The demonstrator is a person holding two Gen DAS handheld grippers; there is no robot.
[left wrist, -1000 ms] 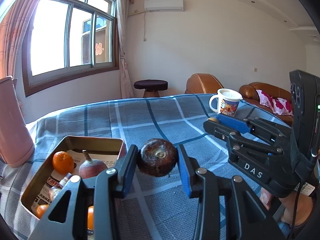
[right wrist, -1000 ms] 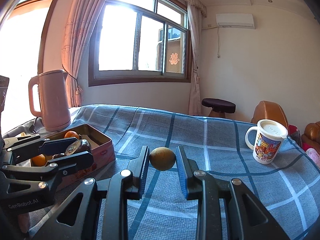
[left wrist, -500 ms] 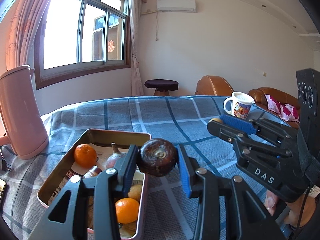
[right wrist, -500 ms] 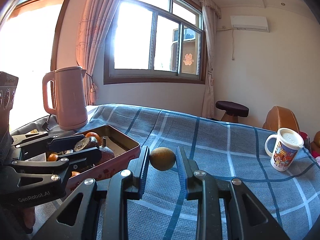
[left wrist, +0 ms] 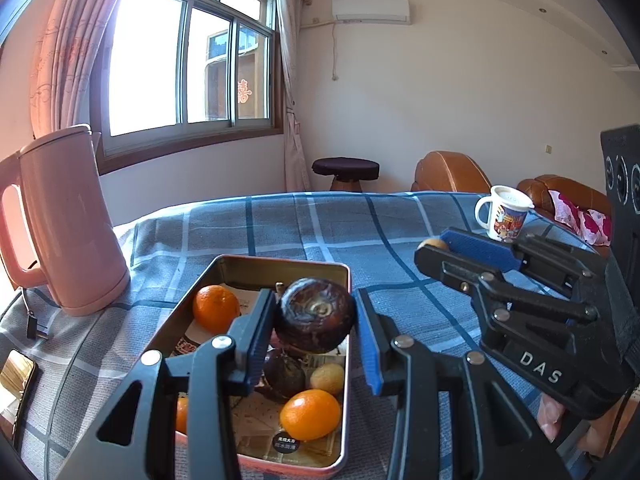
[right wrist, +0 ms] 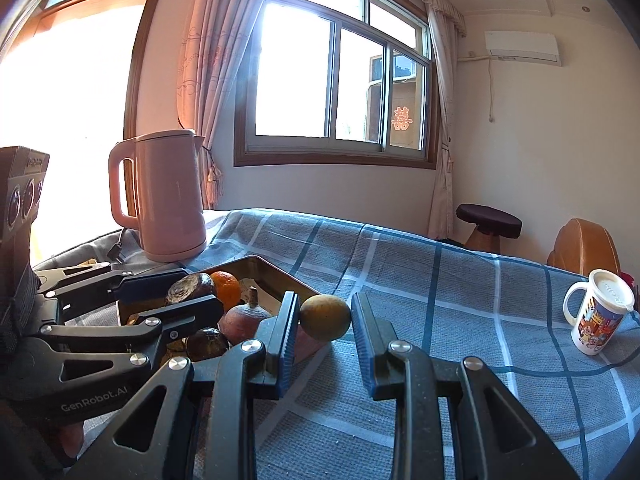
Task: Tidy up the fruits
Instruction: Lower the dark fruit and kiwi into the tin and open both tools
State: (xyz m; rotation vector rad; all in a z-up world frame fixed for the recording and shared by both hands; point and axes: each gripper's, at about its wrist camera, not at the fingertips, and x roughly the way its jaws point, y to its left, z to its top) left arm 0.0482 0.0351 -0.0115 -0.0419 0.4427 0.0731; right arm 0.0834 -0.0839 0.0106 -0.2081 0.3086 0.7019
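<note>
My left gripper (left wrist: 316, 322) is shut on a dark brown wrinkled fruit (left wrist: 315, 320) and holds it above the metal tin (left wrist: 280, 268). In the tin lie a tangerine (left wrist: 216, 308), an orange kumquat (left wrist: 310, 414), a small yellow fruit (left wrist: 327, 378) and a dark purple fruit (left wrist: 284, 374). My right gripper (right wrist: 325, 318) is shut on a small yellow-green fruit (right wrist: 325, 317), just right of the tin (right wrist: 280, 276) and above the cloth. The left gripper (right wrist: 192, 294) with its dark fruit (right wrist: 191, 286) shows at the left of the right wrist view.
A pink kettle (left wrist: 60, 220) stands left of the tin, its plug (left wrist: 36, 326) lying on the checked blue cloth (left wrist: 360, 232). A printed mug (left wrist: 504, 218) sits at the far right. A phone (left wrist: 16, 376) lies at the near left edge.
Both grippers have swung left with their fruits. The tin has come from the lower left to under the left gripper, and the kettle has come further into view.
</note>
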